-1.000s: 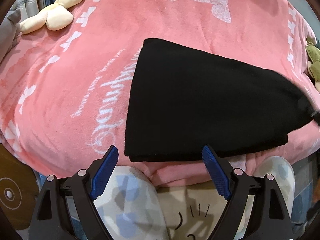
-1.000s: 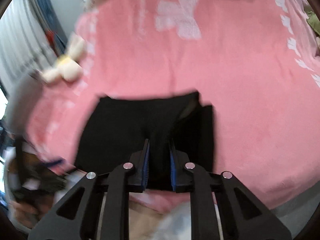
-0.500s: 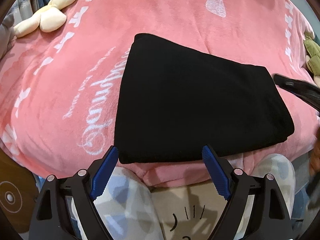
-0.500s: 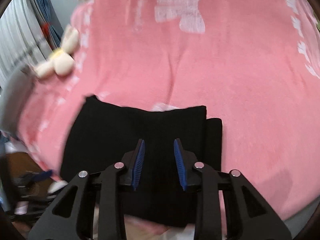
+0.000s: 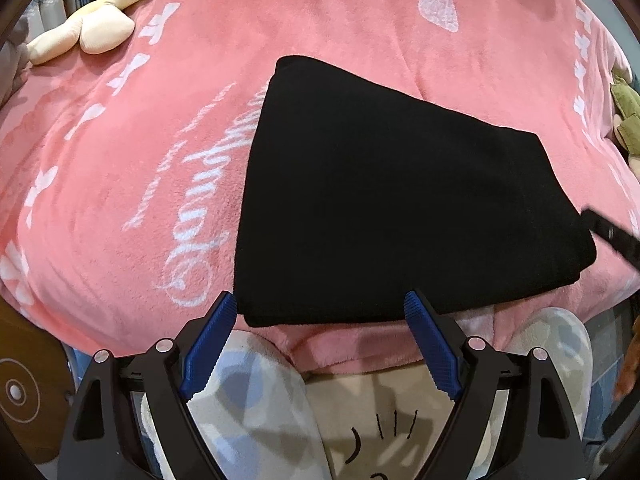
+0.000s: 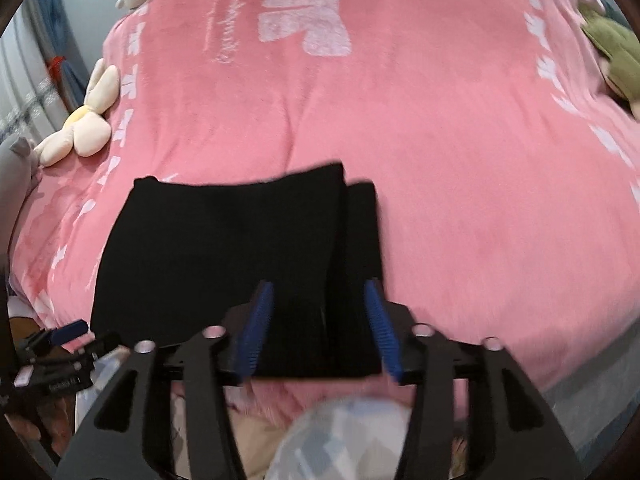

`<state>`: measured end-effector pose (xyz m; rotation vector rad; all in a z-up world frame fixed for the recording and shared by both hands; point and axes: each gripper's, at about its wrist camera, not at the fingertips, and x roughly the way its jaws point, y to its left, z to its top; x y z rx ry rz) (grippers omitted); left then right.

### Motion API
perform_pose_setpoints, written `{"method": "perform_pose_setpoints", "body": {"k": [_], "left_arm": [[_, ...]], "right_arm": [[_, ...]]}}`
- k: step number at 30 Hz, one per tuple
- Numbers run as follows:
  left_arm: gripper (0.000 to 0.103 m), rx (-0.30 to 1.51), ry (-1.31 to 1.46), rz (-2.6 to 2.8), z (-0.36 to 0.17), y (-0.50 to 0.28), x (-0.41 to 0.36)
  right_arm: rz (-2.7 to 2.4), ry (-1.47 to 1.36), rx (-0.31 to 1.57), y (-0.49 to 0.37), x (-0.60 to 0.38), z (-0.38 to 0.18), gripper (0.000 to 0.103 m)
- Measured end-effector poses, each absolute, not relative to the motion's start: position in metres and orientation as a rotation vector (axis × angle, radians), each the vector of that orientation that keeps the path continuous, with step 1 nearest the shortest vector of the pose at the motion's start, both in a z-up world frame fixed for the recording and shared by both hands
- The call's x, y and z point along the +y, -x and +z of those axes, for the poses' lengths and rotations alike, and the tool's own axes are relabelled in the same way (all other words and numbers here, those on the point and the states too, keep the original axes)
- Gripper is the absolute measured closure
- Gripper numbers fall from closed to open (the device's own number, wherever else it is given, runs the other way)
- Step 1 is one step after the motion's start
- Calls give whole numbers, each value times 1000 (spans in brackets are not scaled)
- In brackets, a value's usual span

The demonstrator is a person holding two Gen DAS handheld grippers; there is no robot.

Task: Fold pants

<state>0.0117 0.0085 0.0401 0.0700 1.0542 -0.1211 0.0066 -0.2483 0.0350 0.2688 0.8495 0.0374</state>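
Pants (image 5: pixel 392 208) lie flat on the pink blanket (image 5: pixel 120 168), folded into a neat black block near its front edge. A second ago the right claw (image 6: pixel 320 320) pinched the cloth; now its jaws are wide apart and hold nothing. The left claw (image 5: pixel 320 332) is open too and stays just off the near edge. The fold looks done, or close to it.
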Motion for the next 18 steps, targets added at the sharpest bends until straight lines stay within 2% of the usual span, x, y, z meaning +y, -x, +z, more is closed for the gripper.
{"method": "perform_pose_setpoints", "body": {"k": [4,6,9,13,16,18], "left_arm": [[20,1046,-50,-133,44,-8,15],[20,1032,6,-169,49,-7,24],[17,1011,194,-256,55,-15,51],[17,1052,384,-267,31,-52,82],[19,1093,411,-301,8,-73,78],[18,1100,417,-327,0,-78,67]], "right_arm": [[22,-290,854,10,-250,32,41],[18,-292,854,11,-251,32,33],[26,-338,852,16,-255,28,22],[86,-467,884,3,-266,12,15],[130,-564,945,-13,-266,-10,17],[119,-562,953,-18,-260,-19,33]]}}
